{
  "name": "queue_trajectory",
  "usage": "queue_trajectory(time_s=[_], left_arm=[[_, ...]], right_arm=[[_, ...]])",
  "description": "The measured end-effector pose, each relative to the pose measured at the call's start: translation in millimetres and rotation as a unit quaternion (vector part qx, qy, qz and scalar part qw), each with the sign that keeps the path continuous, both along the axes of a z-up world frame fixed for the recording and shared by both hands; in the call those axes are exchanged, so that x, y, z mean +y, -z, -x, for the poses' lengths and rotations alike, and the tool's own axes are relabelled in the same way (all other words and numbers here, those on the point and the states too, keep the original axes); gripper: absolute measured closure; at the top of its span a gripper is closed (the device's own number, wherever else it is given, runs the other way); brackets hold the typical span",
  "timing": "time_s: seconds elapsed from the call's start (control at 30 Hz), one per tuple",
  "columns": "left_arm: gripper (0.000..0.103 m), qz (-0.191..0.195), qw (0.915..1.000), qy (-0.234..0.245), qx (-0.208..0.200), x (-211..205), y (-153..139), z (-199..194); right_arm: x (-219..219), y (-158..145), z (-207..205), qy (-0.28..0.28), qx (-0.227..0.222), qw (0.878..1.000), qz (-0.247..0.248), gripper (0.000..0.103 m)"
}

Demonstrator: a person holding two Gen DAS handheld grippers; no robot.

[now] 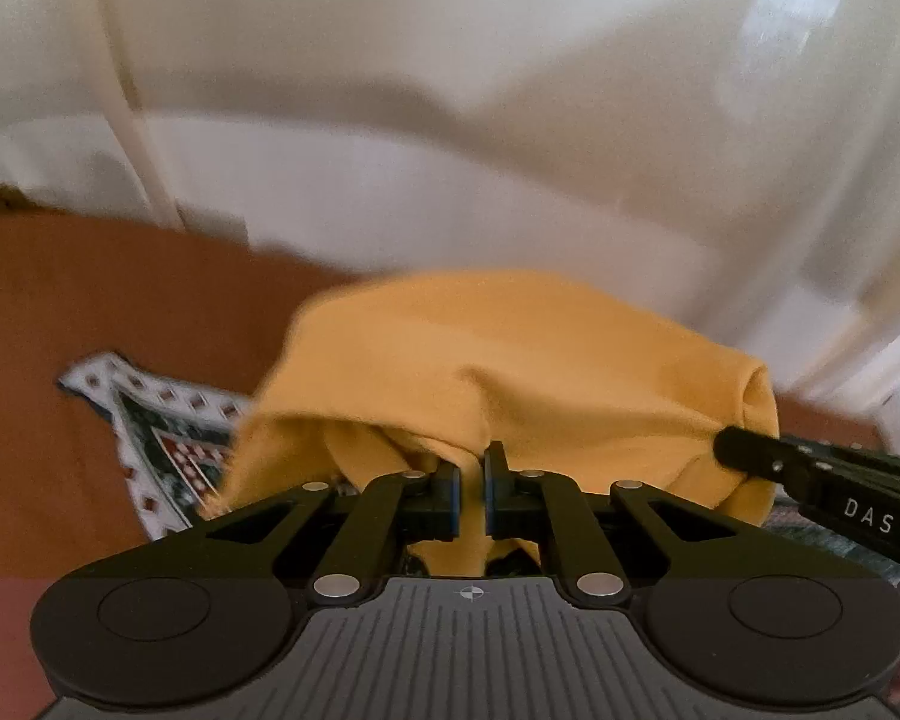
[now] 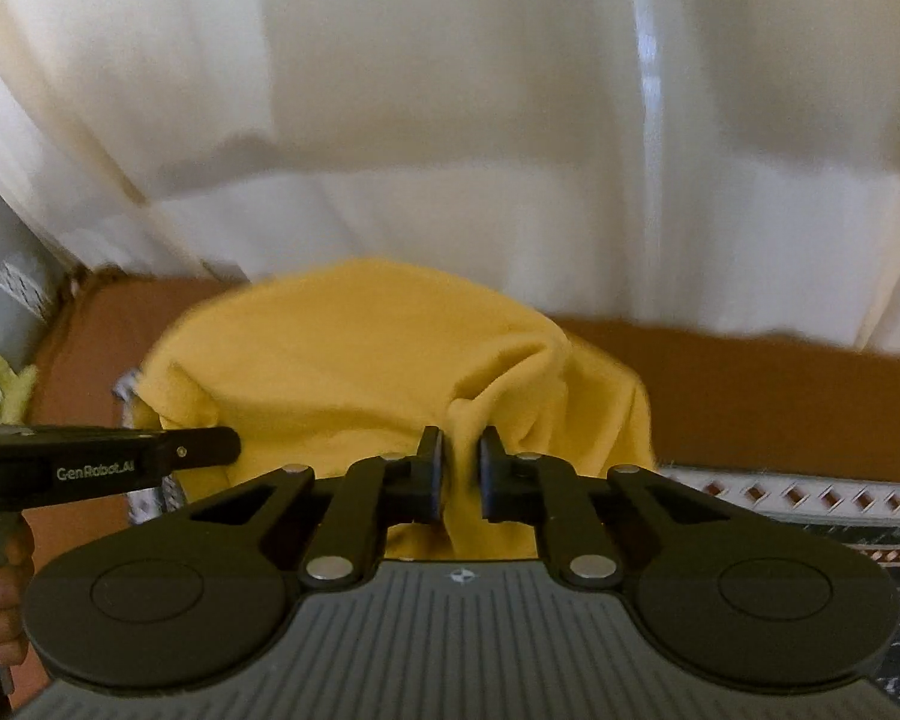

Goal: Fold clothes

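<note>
Now the left gripper (image 1: 473, 471) is clamped on a fold of the yellow garment (image 1: 510, 360), and the right gripper (image 2: 462, 459) pinches another fold just beside it. Between them the cloth hangs bunched over the patterned cloth (image 1: 168, 438) on the brown surface (image 1: 90, 300), its width running across from one gripper to the other, each equally near.

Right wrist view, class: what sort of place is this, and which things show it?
Probably a home, perhaps a bedroom: pale curtains hang behind a rust-brown sheet, with a patterned cloth under the yellow garment.
</note>
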State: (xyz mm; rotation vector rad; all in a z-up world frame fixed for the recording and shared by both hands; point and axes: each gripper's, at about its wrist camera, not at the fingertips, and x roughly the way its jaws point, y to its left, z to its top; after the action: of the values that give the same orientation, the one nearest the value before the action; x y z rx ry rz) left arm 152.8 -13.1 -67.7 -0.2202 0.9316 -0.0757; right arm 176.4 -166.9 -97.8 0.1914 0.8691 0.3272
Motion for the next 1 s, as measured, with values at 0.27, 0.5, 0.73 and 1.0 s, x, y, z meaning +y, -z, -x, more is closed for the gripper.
queue_trajectory(time_s=[0.27,0.5,0.73,1.0], left_arm=[[0.101,0.051,0.991,0.014,-0.122,-13,-129,83],[0.101,0.132,0.9742,0.09,-0.16,-40,-197,184],[0.101,0.178,0.9642,0.188,-0.056,-89,-144,229],[0.1,0.135,0.9525,0.259,0.087,-176,-10,185]], right_arm=[[1,-131,64,-0.013,-0.122,0.991,-0.044,0.09],[4,-222,176,-0.024,-0.187,0.979,-0.079,0.09],[-17,-180,263,0.016,-0.108,0.992,-0.056,0.09],[-51,-14,300,0.12,0.095,0.988,-0.016,0.087]])
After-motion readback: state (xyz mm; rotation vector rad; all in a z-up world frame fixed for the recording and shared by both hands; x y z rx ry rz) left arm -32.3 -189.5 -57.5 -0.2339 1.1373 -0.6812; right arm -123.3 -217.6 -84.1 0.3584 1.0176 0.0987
